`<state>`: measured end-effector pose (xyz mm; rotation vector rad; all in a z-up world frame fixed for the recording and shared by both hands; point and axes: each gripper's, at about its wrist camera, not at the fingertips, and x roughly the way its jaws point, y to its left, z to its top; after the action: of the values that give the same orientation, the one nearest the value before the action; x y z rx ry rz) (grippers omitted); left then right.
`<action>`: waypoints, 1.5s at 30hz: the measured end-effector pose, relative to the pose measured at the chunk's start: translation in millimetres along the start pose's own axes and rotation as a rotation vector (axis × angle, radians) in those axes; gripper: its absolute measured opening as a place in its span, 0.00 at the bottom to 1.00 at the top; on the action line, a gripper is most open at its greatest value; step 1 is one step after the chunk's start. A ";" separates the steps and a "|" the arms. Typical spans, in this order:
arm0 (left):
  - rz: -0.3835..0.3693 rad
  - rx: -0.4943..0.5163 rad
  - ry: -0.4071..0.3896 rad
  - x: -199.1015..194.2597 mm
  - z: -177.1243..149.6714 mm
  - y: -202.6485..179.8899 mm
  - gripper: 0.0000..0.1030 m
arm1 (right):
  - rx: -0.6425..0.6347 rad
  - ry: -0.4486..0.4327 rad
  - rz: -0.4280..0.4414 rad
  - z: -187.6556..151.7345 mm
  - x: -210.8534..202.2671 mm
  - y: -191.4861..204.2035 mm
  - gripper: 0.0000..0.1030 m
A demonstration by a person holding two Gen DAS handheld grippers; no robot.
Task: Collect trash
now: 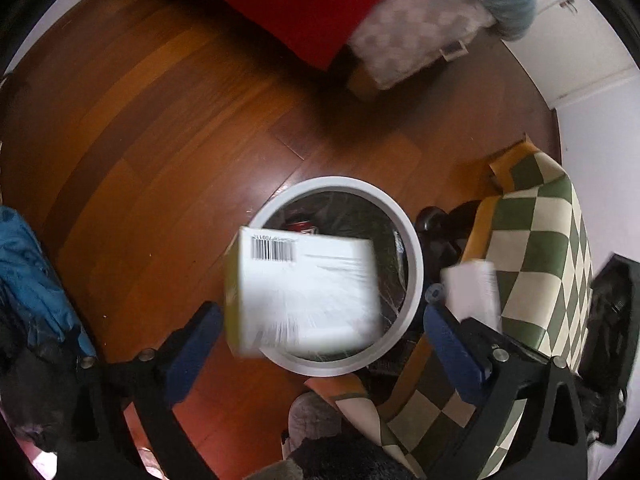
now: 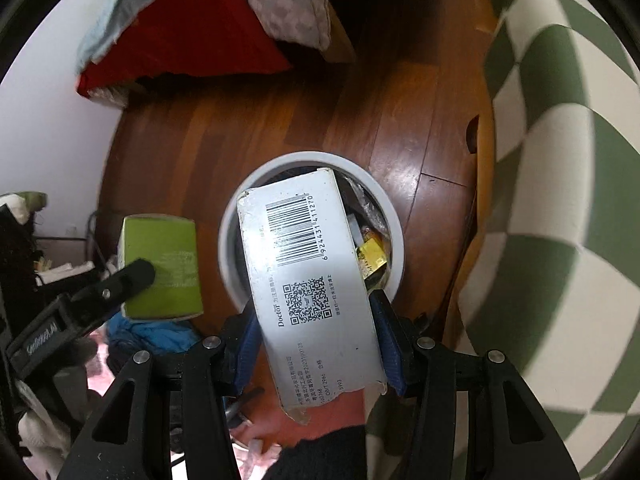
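Note:
A round white trash bin (image 1: pixel 414 248) stands on the wooden floor, with wrappers and a red can inside. In the left wrist view my left gripper (image 1: pixel 320 328) is open, its blue pads wide apart; a white and green box (image 1: pixel 308 292), blurred, hangs loose between them over the bin. In the right wrist view my right gripper (image 2: pixel 314 340) is shut on a long white barcode box (image 2: pixel 308 276), held over the bin (image 2: pixel 390 208). The green box (image 2: pixel 162 268) and the left gripper's finger (image 2: pixel 128 276) show at the left. The white box also shows in the left wrist view (image 1: pixel 476 288).
A green and white checkered chair (image 1: pixel 536 248) stands right of the bin, close in the right wrist view (image 2: pixel 560 200). A bed with a red cover (image 1: pixel 296 4) lies beyond. Blue cloth (image 1: pixel 28 276) is piled at the left. A dark bag (image 1: pixel 612 320) sits at the far right.

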<state>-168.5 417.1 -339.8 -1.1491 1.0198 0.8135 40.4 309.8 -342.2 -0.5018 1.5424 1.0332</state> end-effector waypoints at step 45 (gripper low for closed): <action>0.047 0.298 -0.443 -296.8 -196.6 -79.5 1.00 | -0.275 -0.297 0.056 -199.5 -305.3 59.9 1.00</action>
<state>-240.4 204.7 -52.1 -0.6539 0.7654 0.8709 -41.9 108.4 -43.3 -0.4705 1.1648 1.3101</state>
